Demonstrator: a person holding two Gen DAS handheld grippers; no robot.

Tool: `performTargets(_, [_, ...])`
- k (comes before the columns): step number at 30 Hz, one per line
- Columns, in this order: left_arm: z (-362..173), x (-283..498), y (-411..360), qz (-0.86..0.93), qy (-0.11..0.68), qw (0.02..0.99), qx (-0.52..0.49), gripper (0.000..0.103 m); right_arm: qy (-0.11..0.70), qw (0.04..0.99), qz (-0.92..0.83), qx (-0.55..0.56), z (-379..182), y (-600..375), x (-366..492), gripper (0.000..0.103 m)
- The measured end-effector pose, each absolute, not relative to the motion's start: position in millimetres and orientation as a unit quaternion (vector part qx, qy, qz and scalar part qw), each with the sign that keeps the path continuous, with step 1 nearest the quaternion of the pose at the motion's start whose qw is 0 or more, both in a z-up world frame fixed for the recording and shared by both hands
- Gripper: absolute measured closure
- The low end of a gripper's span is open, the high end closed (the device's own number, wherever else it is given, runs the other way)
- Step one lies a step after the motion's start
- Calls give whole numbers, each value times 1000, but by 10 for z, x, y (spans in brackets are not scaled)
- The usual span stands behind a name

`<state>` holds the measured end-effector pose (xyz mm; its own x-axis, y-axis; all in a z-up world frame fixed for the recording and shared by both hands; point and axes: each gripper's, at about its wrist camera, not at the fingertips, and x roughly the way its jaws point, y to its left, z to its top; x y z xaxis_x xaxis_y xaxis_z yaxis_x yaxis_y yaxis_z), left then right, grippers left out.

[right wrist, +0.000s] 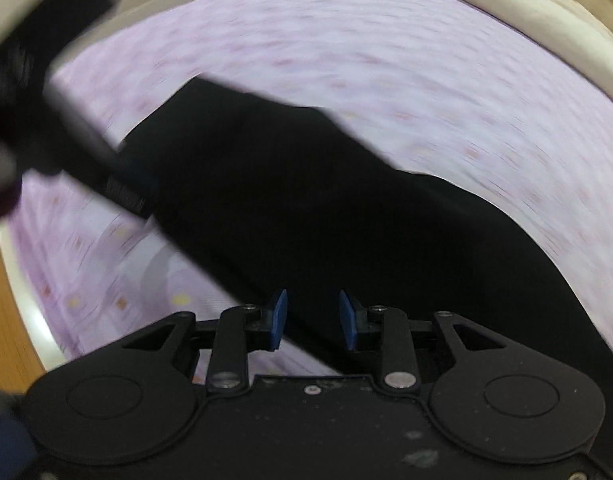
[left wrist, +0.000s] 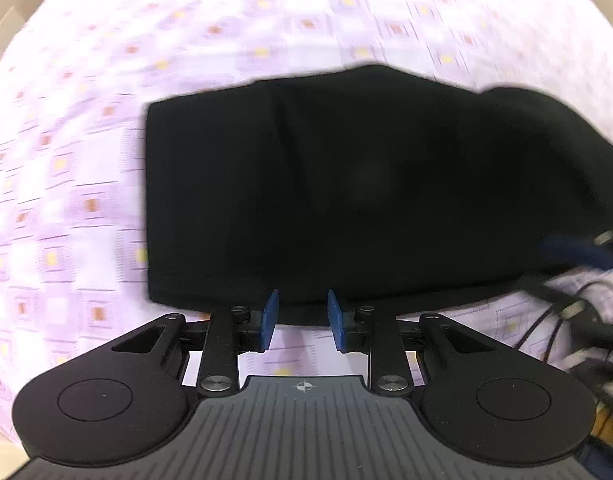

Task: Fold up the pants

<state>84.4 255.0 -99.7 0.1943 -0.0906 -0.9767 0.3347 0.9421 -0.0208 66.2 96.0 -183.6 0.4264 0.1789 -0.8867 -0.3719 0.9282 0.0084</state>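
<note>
Lilac patterned sheet supports folded black pants; left gripper and right gripper both gape, holding nothing

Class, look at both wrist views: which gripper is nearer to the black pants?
Right, by a little. The right gripper has its open fingers over the pants. The left gripper, also open, sits at their near edge, fingertips just reaching the cloth.
</note>
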Motion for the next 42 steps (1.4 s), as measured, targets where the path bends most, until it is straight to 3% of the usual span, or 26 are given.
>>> performTargets(18, [-727, 791, 3149, -109, 620, 775, 48, 76, 476, 802, 241, -269, -2149, 1740, 740, 70])
performTargets(20, [-725, 797, 3152, -108, 621, 775, 46, 76, 459, 801, 244, -298, -2191, 1809, 700, 75])
performTargets(21, [-709, 790, 3150, -108, 620, 776, 47, 76, 451, 801, 244, -310, -2210, 1824, 699, 89])
performTargets(22, [-687, 783, 3132, -109, 618, 777, 49, 76, 453, 802, 246, -303, -2207, 1803, 712, 98])
performTargets(28, [-445, 863, 2962, -124, 590, 795, 66, 76, 462, 835, 242, -173, -1819, 1527, 796, 98])
performTargets(32, [-438, 987, 2765, -140, 583, 797, 75, 76, 469, 816, 267, -205, -1911, 1600, 697, 98])
performTargets(38, [-680, 1233, 2331, -161, 586, 787, 107, 76, 508, 802, 258, -181, -2122, 1651, 984, 96])
performTargets(42, [-901, 1328, 2151, -169, 607, 768, 118, 76, 527, 804, 246, -121, -2005, 1368, 1065, 86])
